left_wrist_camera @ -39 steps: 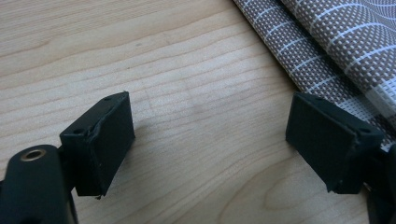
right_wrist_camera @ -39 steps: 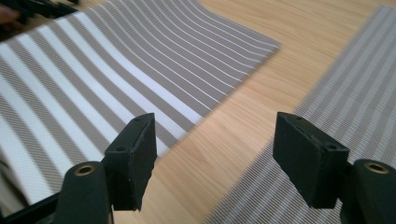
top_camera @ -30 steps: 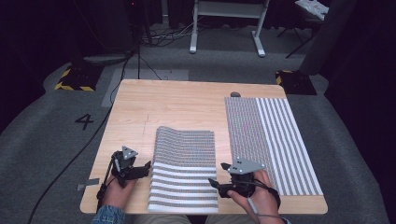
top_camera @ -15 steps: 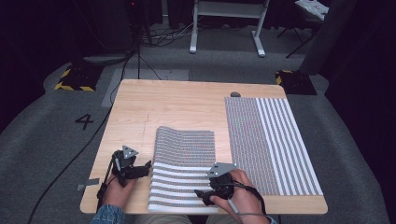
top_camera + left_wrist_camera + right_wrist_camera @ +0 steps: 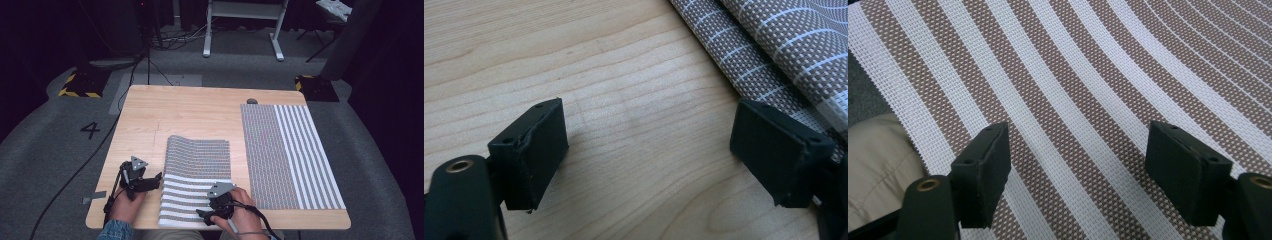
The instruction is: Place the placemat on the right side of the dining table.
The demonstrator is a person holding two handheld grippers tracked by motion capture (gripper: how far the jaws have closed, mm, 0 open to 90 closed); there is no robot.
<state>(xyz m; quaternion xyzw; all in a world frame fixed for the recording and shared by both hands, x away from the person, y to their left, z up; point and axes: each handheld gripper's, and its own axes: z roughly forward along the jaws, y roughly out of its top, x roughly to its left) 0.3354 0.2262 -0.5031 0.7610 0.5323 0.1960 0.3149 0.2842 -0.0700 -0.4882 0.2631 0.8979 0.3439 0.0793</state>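
Note:
A folded brown-and-white striped mat (image 5: 196, 170) lies at the table's front middle, its far part curled over. Its edge (image 5: 774, 55) shows at the upper right of the left gripper view. My left gripper (image 5: 156, 181) rests just left of that mat, open over bare wood (image 5: 649, 150), nothing between its jaws. My right gripper (image 5: 202, 216) hangs over the mat's near edge, pointing left. In the right gripper view it is open (image 5: 1078, 160) above the broad stripes (image 5: 1073, 90), holding nothing. A second striped mat (image 5: 290, 150) lies flat on the right.
The wooden table (image 5: 190, 110) is bare at the back and left. A small grey object (image 5: 252, 101) sits near the far edge. Past the mat's near edge a beige trouser leg (image 5: 873, 160) shows. A cable (image 5: 75, 175) runs across the floor at left.
My right gripper has moved left and down, from beside the flat mat to over the folded mat's near edge. The left gripper has stayed put.

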